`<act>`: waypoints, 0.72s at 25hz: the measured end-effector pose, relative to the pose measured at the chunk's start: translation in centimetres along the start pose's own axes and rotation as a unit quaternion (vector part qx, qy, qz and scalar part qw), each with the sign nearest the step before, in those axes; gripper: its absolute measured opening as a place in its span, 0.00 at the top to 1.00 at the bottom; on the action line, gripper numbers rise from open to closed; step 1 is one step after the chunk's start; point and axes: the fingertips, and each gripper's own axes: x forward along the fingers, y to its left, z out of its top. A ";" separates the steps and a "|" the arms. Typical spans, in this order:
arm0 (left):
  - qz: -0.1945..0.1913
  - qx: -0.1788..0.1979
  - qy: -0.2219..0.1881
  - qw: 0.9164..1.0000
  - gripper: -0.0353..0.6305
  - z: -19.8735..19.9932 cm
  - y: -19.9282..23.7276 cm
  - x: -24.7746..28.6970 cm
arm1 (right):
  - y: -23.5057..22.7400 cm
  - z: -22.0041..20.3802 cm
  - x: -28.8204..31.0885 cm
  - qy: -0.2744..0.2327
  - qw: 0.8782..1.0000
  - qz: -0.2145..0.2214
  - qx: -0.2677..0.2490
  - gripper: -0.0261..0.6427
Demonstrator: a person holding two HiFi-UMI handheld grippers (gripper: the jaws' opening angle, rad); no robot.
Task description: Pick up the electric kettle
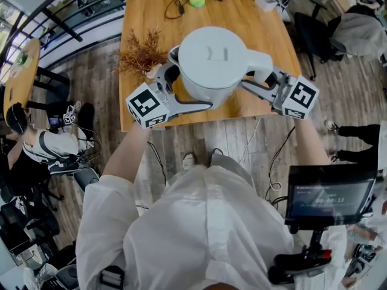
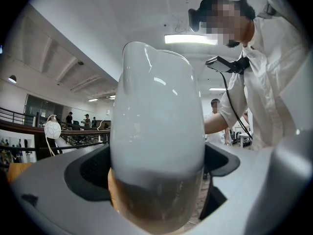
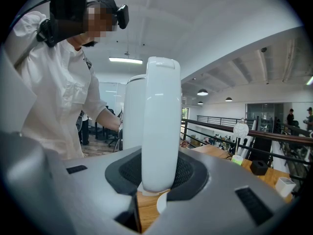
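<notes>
Legible text: none.

- Screen [image 1: 329,198], lower right of the head view: rows of pale characters on a dark ground, the larger row perhaps digits; too blurred to read.
- Left marker cube [image 1: 147,106]: black-and-white square patterns on its faces; no letters or numbers.
- Right marker cube [image 1: 297,98]: the same kind of square patterns; no letters or numbers.
- Kettle [image 1: 213,56]: a shallow moulded mark on the lid; no brand or lettering can be made out.

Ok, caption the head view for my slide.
Left gripper holds the white plastic electric kettle by its body, right gripper by its handle, over the light wooden table.
</notes>
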 end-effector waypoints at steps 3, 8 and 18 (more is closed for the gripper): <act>0.000 0.002 0.000 1.000 0.08 0.1 0.1 0.0 | -0.1 0.1 0.0 0.001 1.000 -0.001 -0.001 0.82; -0.001 0.001 -0.002 1.000 0.08 0.2 0.2 -0.1 | -0.1 0.2 0.1 0.002 1.000 -0.001 -0.002 0.82; -0.002 0.005 0.000 1.000 0.08 0.0 0.1 0.0 | 0.0 0.0 0.0 0.003 1.000 -0.001 -0.001 0.82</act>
